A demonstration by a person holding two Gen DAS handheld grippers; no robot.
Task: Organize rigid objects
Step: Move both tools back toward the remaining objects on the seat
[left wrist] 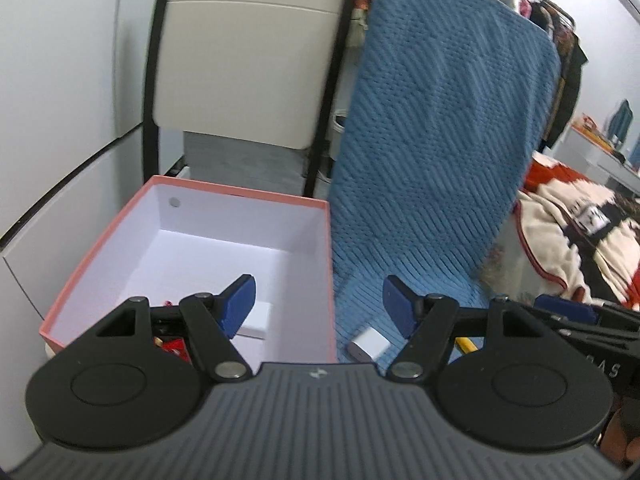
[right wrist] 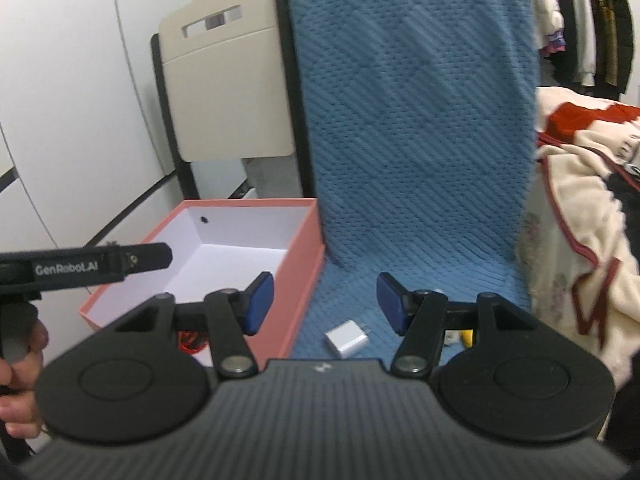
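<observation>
Far to the left of both grippers runs a white wardrobe front with dark seams (left wrist: 60, 184). Ahead and to the left of the left gripper (left wrist: 319, 306) stands a cream chair back with a slot handle and black frame (left wrist: 248, 60). Below it, an open pink cardboard box with a white inside (left wrist: 120, 220) sits under and ahead of the left finger; inside, just past that finger's blue pad, lies a small white block (left wrist: 258, 320), and something red (left wrist: 172, 346) shows at the near wall, mostly hidden by the gripper's linkage. The left gripper's jaws are spread wide with nothing between the pads.

Right of the box, a blue knitted cover draped over a chair (left wrist: 440, 140) fills the middle. On its seat, low between the left gripper's fingers and nearer the right one, lies a white cube-shaped charger plug (left wrist: 370, 346); in the right wrist view the plug (right wrist: 347, 338) sits low between the fingers of the right gripper (right wrist: 326, 306), which is likewise released and empty. A yellow object (right wrist: 466, 336) peeks out behind the right gripper's right finger; what it is cannot be told. Furthest right lies a cream, red and black blanket (right wrist: 580, 200), with hanging clothes (right wrist: 580, 20) above it
</observation>
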